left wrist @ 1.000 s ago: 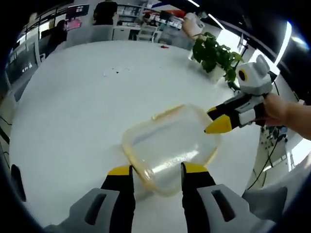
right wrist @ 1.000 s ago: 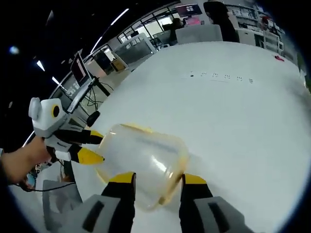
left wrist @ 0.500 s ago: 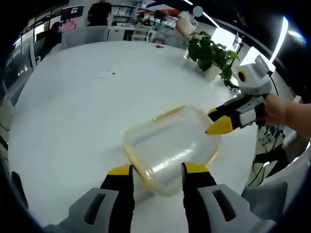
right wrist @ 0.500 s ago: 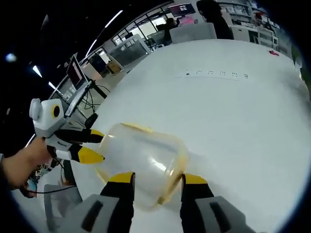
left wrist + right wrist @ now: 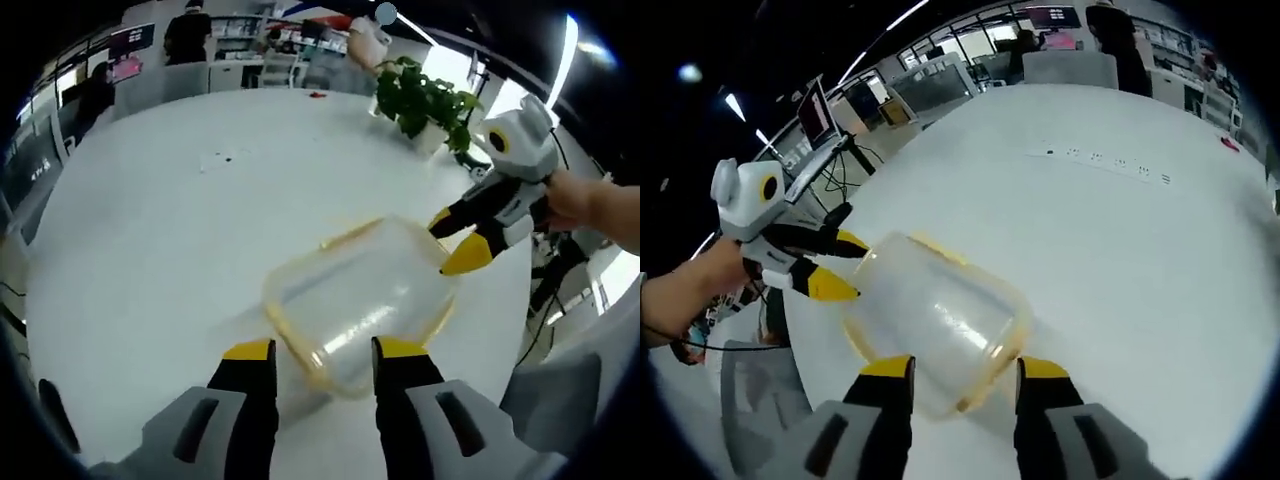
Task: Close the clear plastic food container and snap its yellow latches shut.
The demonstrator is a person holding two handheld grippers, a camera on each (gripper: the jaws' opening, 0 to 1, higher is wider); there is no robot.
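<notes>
Currently no legible writing anywhere. Clear container (image 5: 358, 305) (yellow-rimmed) sits on white tabletop (image 5: 150, 230); left tongs (image 5: 322, 350) and right tongs (image 5: 958, 367) both spread apart, flanking its opposite ends.

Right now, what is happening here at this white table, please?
A person is working on a clear plastic food container with a yellow rim, which lies on a round white table. The left hand-held gripper has its open jaws at one end of the container. The right hand-held gripper is at the opposite end, also with open jaws. Whether the jaws touch the container is hard to tell. A potted green plant stands at the far edge of the table.
</notes>
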